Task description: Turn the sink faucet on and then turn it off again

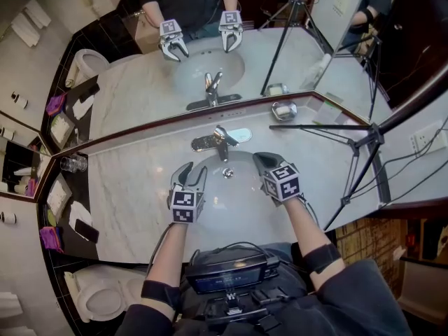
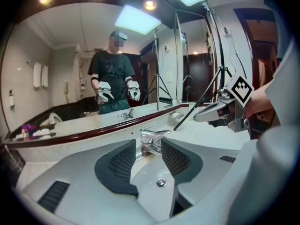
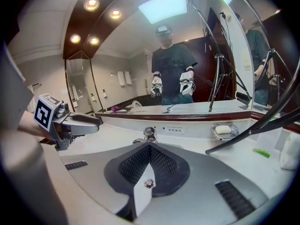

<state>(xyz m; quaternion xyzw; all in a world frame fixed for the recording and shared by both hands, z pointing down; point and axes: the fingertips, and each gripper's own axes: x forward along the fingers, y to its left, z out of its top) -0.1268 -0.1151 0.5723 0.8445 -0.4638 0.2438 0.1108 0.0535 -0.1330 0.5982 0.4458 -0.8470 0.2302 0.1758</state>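
No legible txt: small white label on backsplash behind faucet too tiny to read, chest-rig screen lit but blurred, no brands/nos. made out.

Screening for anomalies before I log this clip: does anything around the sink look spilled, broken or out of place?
Nothing looks spilled or broken. The faucet stands upright with no water visible, and the soap dish sits by the mirror. The one odd item is a black tripod standing on the marble counter, right of the basin.
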